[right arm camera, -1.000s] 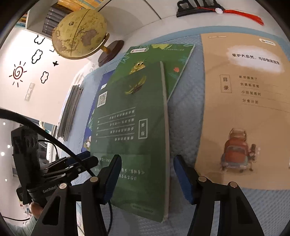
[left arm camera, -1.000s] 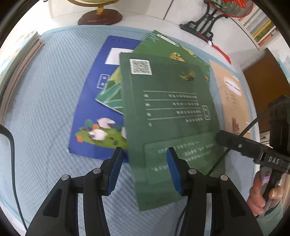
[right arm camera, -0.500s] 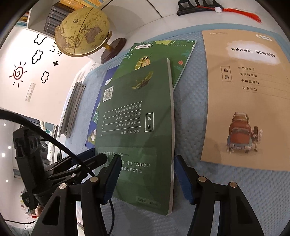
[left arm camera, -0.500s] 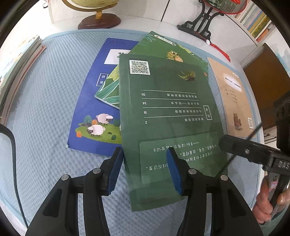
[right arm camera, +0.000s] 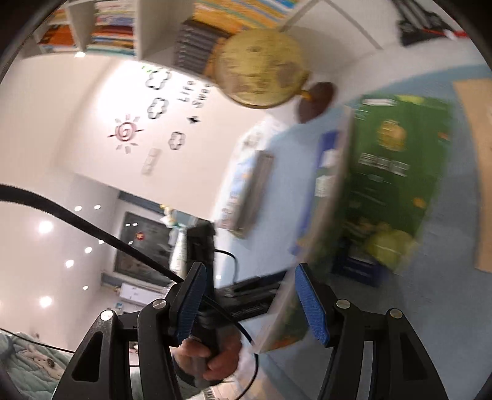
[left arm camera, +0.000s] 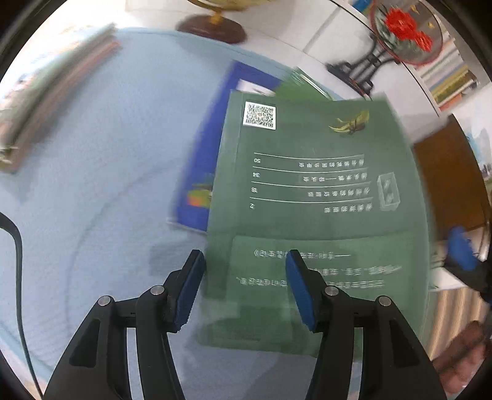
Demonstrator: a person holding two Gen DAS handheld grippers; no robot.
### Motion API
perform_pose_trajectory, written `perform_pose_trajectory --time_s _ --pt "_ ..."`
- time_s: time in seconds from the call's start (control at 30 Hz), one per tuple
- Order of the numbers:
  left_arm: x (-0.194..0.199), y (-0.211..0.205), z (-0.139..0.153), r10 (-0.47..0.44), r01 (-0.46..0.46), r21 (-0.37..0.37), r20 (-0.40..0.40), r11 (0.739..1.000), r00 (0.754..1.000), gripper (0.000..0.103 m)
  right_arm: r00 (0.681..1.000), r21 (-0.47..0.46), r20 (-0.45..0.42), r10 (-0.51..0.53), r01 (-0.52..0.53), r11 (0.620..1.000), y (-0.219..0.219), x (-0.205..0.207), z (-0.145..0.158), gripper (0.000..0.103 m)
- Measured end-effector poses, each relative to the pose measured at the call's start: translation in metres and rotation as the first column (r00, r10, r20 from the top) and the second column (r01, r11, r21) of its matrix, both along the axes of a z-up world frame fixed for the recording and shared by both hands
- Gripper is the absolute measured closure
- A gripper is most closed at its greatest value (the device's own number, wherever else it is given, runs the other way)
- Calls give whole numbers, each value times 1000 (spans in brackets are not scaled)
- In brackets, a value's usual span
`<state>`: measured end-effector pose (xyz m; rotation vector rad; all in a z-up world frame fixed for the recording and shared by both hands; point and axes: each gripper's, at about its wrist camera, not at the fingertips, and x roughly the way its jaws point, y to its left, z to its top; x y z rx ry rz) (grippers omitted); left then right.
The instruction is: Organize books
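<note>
This looks like a child's study or reading room in a home. At the upper left of the right wrist view, white shelves (right arm camera: 101,27) hold rows of colourful books. Below them the wall carries a sun sticker (right arm camera: 125,133) and cloud outlines. A brass-coloured globe (right arm camera: 261,67) stands at the top centre, at the far edge of the counter (left arm camera: 101,147) with its quilted blue cover. Picture books (left arm camera: 313,190) lie spread there.
</note>
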<state>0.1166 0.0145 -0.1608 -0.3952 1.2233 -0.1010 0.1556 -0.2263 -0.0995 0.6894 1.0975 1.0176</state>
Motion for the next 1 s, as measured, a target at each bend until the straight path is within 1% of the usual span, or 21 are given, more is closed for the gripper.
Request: perform_pose_trajectory --time_s 0.03,0.07,0.1,0.17,0.2,0.27,0.3,0.37,0.4,0.43,0.47,0.5,0.6,0.63,0.67,0.7,0.77,0.8,0.9,0.97,1.0 --pt "-5 10 3 13 -13 -11 3 1000 1000 51 1000 35 12 18 -18 999 12 -1 7 44" --pt "-7 20 4 25 -25 -27 3 999 1000 51 999 41 23 27 -28 999 19 0 11 44" --pt "-12 33 6 48 -48 -49 3 998 999 51 998 30 42 39 -40 999 34 -1 17 44" --pt "-20 59 8 96 -96 -64 4 993 995 51 995 27 56 81 -82 996 61 2 19 44" --pt "-25 73 8 123 -122 -61 3 991 992 51 994 19 37 105 -106 994 81 4 14 44" --pt "-28 96 6 161 -161 -44 -11 986 987 51 993 -20 2 122 -122 992 99 4 4 44" --pt "-31 104 6 165 -166 -48 -16 985 986 51 994 -46 -1 109 -109 993 103 3 0 44" --pt "-32 115 7 163 -163 -44 -11 986 987 51 999 -90 -7 45 -46 995 93 2 -10 44" --pt "-31 117 7 157 -157 -33 -5 987 988 51 1000 -148 -13 -10 8 989 82 2 -17 44" --pt "-29 115 6 140 -139 -30 -1 990 990 51 998 -260 -4 -65 61 964 71 3 -26 44" --pt "-29 113 4 125 -125 -39 -4 991 992 51 996 -326 1 -87 82 942 62 6 -34 44" --pt "-26 108 1 107 -107 -54 -10 993 994 51 993 -406 -4 -118 106 908 51 5 -45 45" --pt "-19 86 -10 35 -38 -92 -32 995 999 51 983 -488 -44 -178 134 862 26 -6 -71 54" --pt "-17 75 -15 6 -10 -92 -37 996 999 51 980 -515 -44 -193 143 845 21 -11 -78 61" --pt "-18 68 -16 -11 8 -97 -39 995 999 51 980 -523 -44 -196 145 840 17 -14 -80 65" --pt "-17 60 -18 -31 27 -101 -41 994 999 51 979 -523 -42 -201 150 839 14 -18 -83 65" --pt "-17 49 -17 -48 45 -71 -28 996 998 51 976 -509 -35 -215 167 844 11 -23 -85 65" --pt "-16 44 -17 -68 66 -78 -26 995 997 51 976 -516 -24 -216 173 839 12 -26 -85 65" --pt "-17 38 -18 -77 73 -102 -37 992 996 51 974 -576 20 -227 196 793 13 -35 -79 66" --pt "-19 34 -19 -86 82 -120 -37 989 996 51 976 -573 5 -217 181 800 4 -39 -82 66" --pt "-20 32 -21 -91 85 -134 -39 987 995 51 977 -557 -27 -210 160 815 2 -38 -90 66"
